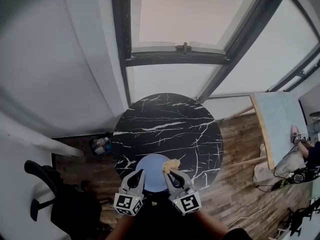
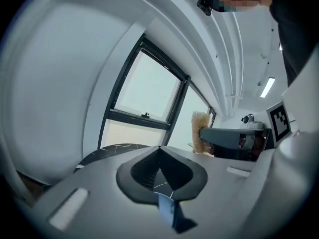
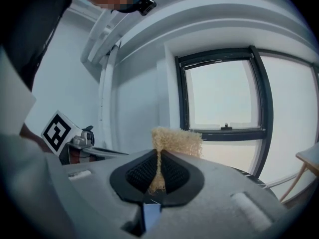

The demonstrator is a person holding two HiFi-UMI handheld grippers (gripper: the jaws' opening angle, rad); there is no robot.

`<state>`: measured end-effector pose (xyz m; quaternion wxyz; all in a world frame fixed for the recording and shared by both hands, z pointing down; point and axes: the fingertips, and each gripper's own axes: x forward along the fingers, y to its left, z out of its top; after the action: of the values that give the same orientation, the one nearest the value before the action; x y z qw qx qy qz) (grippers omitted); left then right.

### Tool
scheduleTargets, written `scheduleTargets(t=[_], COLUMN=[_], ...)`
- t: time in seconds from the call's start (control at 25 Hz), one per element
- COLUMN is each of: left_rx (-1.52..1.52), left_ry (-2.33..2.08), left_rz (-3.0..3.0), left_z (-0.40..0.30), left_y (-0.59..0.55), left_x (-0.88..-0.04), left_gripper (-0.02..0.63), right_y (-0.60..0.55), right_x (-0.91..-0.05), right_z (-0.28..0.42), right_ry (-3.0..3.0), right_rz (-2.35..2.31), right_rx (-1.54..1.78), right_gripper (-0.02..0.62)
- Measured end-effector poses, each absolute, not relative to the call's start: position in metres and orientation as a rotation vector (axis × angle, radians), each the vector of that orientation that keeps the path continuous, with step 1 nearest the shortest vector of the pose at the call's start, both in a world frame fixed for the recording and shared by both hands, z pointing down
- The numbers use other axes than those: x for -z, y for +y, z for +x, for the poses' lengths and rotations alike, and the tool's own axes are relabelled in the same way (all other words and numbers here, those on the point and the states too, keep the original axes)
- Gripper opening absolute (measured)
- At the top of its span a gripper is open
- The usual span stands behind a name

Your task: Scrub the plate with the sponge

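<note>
Right gripper [image 3: 159,169] is clenching the sponge [image 3: 177,141], pinching it thin between its pads. Left gripper [image 2: 160,169] is clamped shut on nothing. Both are hovering above the plate [image 1: 151,170], which is lying at the near edge of the tabletop [image 1: 165,124]. Sponge looks clear of it. Judgement: scrubbing contact is not on. Next move is calling for lowering the sponge flat onto the plate, with the left gripper opening to steady the rim.

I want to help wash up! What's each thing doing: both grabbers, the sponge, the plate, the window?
Left gripper: shut, empty.
Right gripper: shut on the sponge.
Sponge: pinched, held in the air.
Plate: flat on the table, bare.
Window: looks shut.
</note>
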<state>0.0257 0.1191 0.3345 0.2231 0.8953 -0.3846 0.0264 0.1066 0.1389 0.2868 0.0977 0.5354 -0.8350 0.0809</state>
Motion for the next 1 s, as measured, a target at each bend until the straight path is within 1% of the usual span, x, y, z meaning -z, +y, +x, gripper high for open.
scheduleTargets(t=[0.36,1.0], left_rx=[-0.054,-0.064], left_ry=[-1.165,-1.121], left_rz=[2.503,2.530], left_z=[0.012,0.017], left_y=[0.104,0.101], left_x=[-0.324,-0.321], left_gripper=[-0.001,0.000], right_y=[0.130,0.123], right_x=[-0.289,-0.300], right_z=[0.116,0.117], right_ry=[-2.410,-2.423], right_rz=[1.673,1.688], right_rx=[-0.281,-0.301], right_gripper=[0.020,0.021])
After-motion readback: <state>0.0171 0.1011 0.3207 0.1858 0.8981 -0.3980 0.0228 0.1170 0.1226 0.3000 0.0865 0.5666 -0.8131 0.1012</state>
